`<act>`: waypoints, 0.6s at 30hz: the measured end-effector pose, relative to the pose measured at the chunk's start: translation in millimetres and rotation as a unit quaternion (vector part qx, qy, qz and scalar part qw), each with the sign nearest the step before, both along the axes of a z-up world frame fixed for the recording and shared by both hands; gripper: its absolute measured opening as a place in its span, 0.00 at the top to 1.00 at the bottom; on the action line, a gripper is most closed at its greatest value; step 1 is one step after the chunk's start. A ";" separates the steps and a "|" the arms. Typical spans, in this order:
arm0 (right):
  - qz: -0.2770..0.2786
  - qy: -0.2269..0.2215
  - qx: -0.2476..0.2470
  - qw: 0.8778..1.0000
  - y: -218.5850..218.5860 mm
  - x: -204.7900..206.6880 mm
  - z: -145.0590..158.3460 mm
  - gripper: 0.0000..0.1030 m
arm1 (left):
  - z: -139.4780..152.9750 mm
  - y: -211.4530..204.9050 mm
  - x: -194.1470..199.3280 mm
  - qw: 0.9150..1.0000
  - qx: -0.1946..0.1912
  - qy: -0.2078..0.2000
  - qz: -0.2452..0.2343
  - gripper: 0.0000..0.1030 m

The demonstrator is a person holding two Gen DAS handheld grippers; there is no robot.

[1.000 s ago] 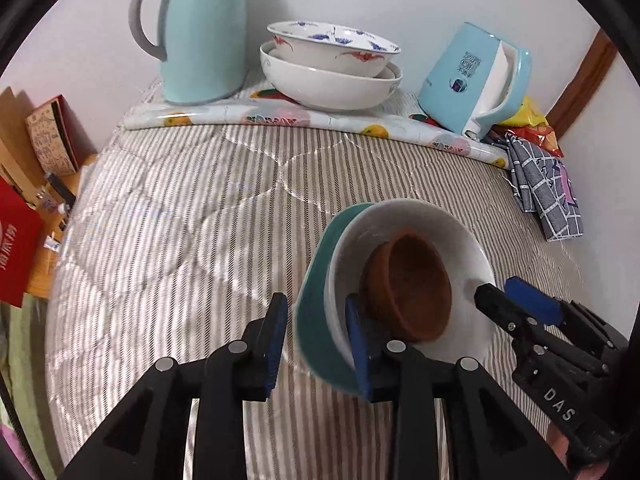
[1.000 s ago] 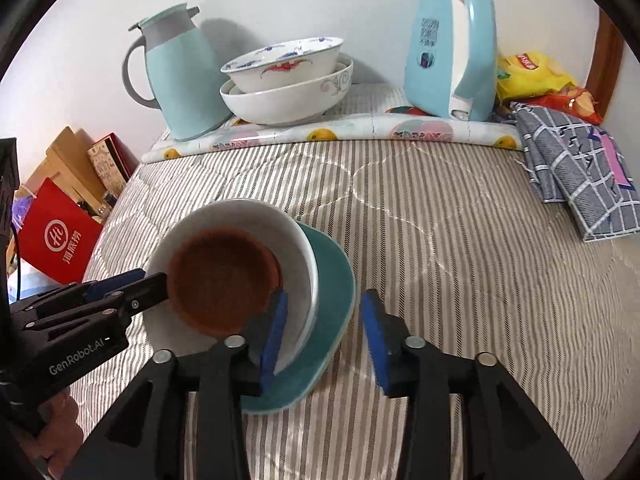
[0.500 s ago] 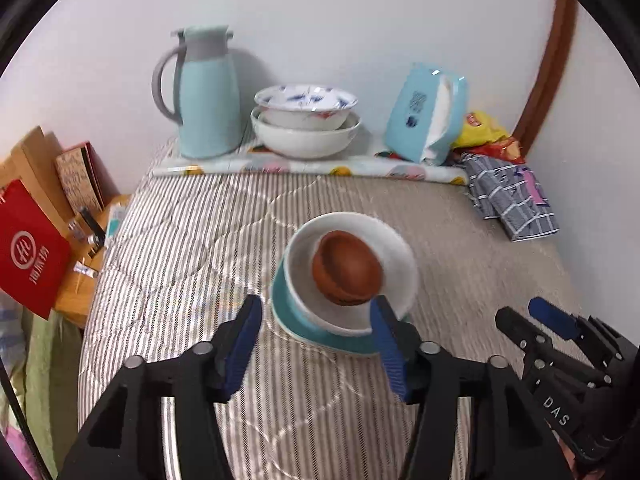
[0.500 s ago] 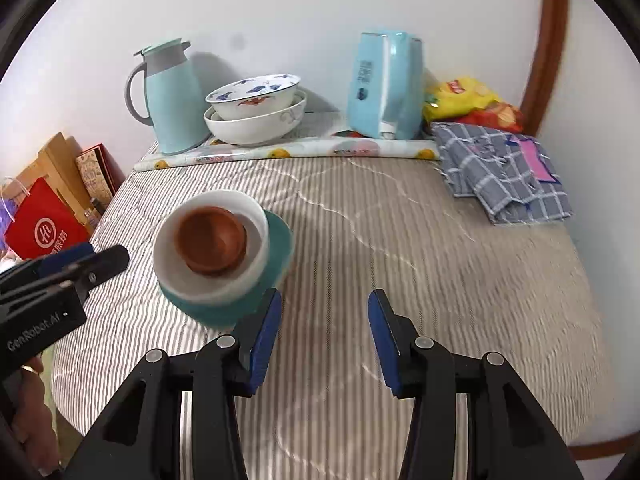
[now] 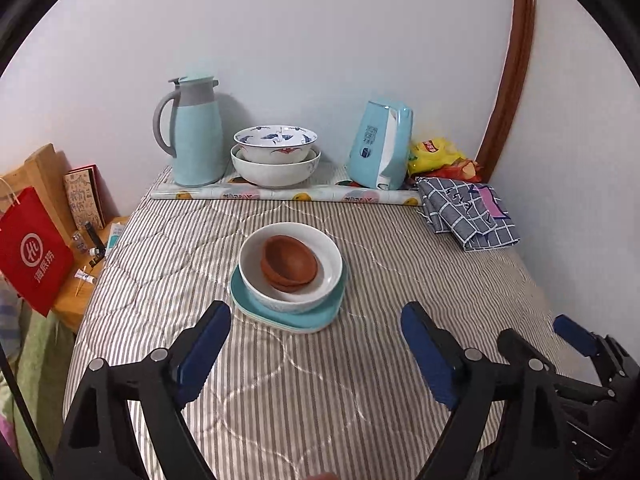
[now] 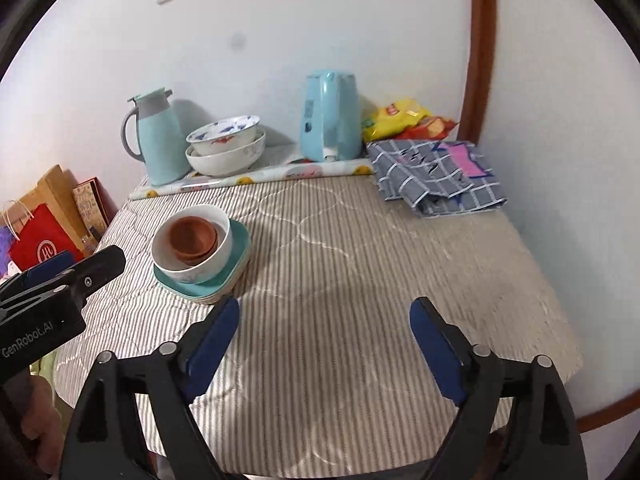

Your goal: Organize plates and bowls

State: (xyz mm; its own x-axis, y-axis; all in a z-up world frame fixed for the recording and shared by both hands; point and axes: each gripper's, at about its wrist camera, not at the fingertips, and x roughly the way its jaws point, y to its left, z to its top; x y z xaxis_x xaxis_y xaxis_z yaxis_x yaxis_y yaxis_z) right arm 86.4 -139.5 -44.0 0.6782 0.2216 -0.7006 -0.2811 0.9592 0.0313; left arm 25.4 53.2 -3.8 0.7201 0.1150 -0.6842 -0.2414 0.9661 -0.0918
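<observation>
Left of the white bowl (image 5: 292, 280) there's a pale-blue thermos jug (image 5: 196, 136). The glossy bowl sits mid-table on a teal plate (image 5: 280, 312), brown clay bowls (image 5: 290, 262) nested inside. Behind it, two painted porcelain bowls (image 5: 276, 156) are stacked. Both the left gripper (image 5: 316, 344) and right gripper (image 6: 324, 344) gape wide, empty, short of the bowl.

Two brown clay bowls (image 5: 289, 263), one plain white bowl (image 5: 291, 267), two teal plates (image 5: 288, 316), two patterned white porcelain bowls (image 5: 275, 148), one light-blue jug (image 5: 196, 131), one light-blue kettle (image 5: 380, 150).
</observation>
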 end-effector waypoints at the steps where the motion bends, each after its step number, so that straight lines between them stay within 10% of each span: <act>1: -0.004 -0.002 -0.002 1.000 -3.8 -3.3 1.0 0.15 | 0.6 -2.5 -2.7 1.000 0.002 0.000 0.004 0.15; 18: -0.043 -0.007 0.001 0.999 -48.8 -33.6 5.9 0.15 | 0.7 -33.3 -25.1 1.000 0.015 -0.006 -0.002 0.14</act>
State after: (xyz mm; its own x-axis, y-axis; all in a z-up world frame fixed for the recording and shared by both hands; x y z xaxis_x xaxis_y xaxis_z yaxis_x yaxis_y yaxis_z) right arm 52.7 -188.3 -38.1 0.7046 0.1640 -0.6904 -0.1989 0.9796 0.0297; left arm 0.3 19.9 -3.1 0.7285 0.1326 -0.6721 -0.2363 0.9695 -0.0649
